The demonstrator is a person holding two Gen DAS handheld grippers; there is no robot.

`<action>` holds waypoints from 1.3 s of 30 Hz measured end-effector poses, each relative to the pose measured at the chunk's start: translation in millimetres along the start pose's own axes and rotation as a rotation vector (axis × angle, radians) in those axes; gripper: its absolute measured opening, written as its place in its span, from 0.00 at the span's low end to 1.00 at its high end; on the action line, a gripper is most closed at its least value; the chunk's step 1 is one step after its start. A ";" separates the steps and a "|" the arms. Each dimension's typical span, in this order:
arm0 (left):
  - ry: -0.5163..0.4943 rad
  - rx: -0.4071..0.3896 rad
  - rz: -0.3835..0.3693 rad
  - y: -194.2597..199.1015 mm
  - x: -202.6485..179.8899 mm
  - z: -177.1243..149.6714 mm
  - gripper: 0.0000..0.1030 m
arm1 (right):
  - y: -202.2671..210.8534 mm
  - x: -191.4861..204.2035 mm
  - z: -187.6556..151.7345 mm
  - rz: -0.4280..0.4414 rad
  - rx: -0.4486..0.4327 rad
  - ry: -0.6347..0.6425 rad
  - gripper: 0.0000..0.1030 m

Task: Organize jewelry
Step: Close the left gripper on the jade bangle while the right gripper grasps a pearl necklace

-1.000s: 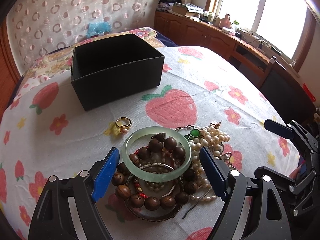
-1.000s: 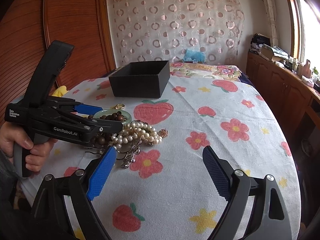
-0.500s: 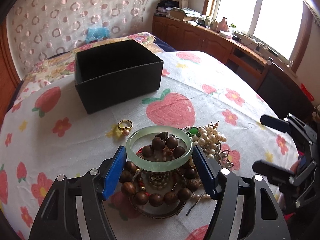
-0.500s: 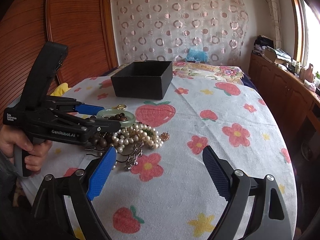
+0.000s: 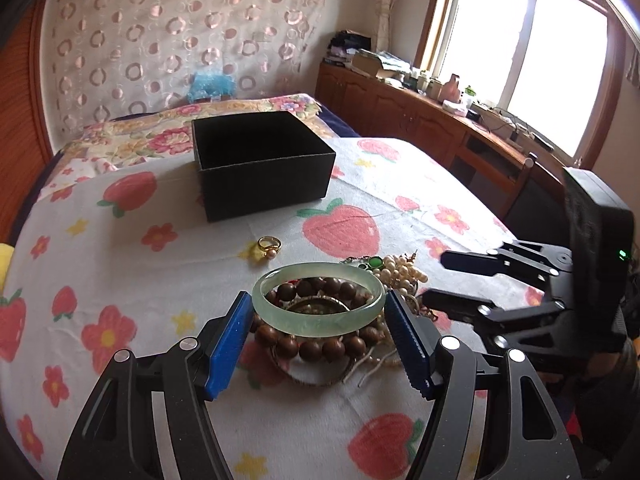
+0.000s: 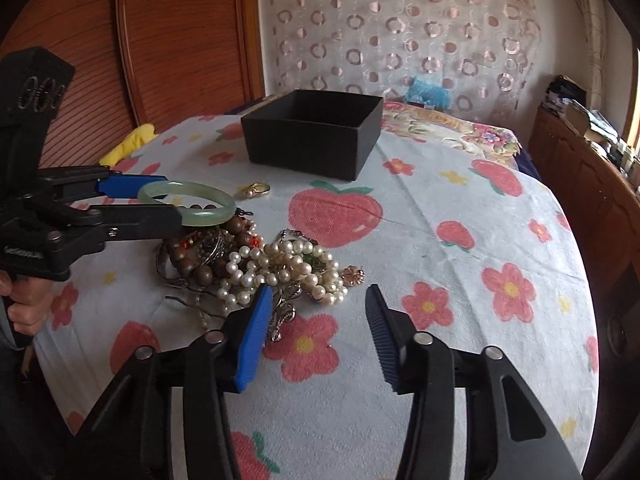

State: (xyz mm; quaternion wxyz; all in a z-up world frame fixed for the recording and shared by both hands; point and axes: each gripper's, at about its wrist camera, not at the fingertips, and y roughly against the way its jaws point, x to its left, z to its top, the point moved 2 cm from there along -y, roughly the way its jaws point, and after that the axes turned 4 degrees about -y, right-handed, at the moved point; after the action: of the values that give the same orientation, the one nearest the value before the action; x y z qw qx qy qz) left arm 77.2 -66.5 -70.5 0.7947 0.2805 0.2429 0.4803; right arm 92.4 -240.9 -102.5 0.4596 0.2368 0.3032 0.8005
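left gripper (image 5: 319, 330) clamps the jade bangle (image 5: 319, 305) at lower centre, held flat above the bead pile (image 6: 208, 256) | black box (image 5: 262, 164) lies straight ahead, upper centre, open top | gold ring (image 5: 269, 245) sits between, low, not blocking | right gripper (image 6: 318, 336) wide, holding nothing, beside the pearls (image 6: 280, 268)

Shiny jewelry on soft cloth

The green bangle (image 5: 318, 306) is smooth and glassy. The brown beads (image 5: 320, 346) look like polished wood, the pearls (image 6: 280, 268) gleam, and the ring (image 5: 269, 245) is shiny gold metal. The black box (image 5: 262, 168) is matt card. The strawberry cloth (image 5: 120, 272) looks soft and fuzzy.
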 end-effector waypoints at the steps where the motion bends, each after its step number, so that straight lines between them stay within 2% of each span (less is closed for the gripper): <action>1: 0.000 -0.006 0.003 2.1 -0.9 -0.7 0.63 | -1.6 0.4 1.2 0.007 0.006 0.005 0.41; 9: 0.016 -0.034 0.010 9.2 4.9 -3.9 0.62 | -14.7 1.1 12.1 0.047 0.041 0.008 0.31; 13: 0.024 -0.039 0.015 10.0 9.2 -5.9 0.61 | -15.9 3.3 15.3 0.064 0.038 0.021 0.11; 19: 0.030 -0.044 0.022 10.1 13.2 -5.0 0.61 | -7.2 1.7 21.9 0.055 0.003 0.022 0.08; 20: 0.031 -0.046 0.023 10.8 13.5 -4.5 0.56 | -5.0 1.5 23.9 0.055 -0.006 0.021 0.08; 21: 0.032 -0.048 0.028 11.6 14.0 -4.2 0.24 | -2.8 1.5 25.9 0.053 -0.013 0.021 0.08; 22: 0.042 -0.037 0.015 11.0 16.1 -4.3 0.17 | -0.6 1.6 28.0 0.052 -0.021 0.022 0.08; 23: 0.051 -0.036 0.001 11.2 18.1 -3.6 0.18 | 0.8 1.4 31.0 0.050 -0.027 0.023 0.08; 29: 0.031 -0.012 0.033 3.1 21.8 -4.6 0.18 | 2.1 1.0 34.8 0.038 -0.034 0.025 0.08; 31: 0.042 -0.007 0.042 0.6 27.7 -4.8 0.21 | 1.7 -0.1 34.5 0.037 -0.035 0.020 0.08; 33: 0.053 0.007 0.046 -3.7 34.5 -3.7 0.31 | 3.1 -1.4 34.5 0.033 -0.042 0.016 0.08; 35: 0.055 0.017 0.049 -9.2 40.1 -1.0 0.35 | 4.7 -2.3 35.7 0.029 -0.049 0.014 0.08; 39: 0.070 0.055 0.026 -28.3 50.2 7.4 0.35 | 11.3 -3.2 40.9 0.022 -0.082 0.006 0.08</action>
State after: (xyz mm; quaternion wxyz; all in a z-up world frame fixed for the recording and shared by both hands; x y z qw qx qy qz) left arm 120.9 -33.7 -90.2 0.7715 0.2886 0.2802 0.4930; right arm 114.1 -237.2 -66.1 0.4593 0.2187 0.2689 0.8178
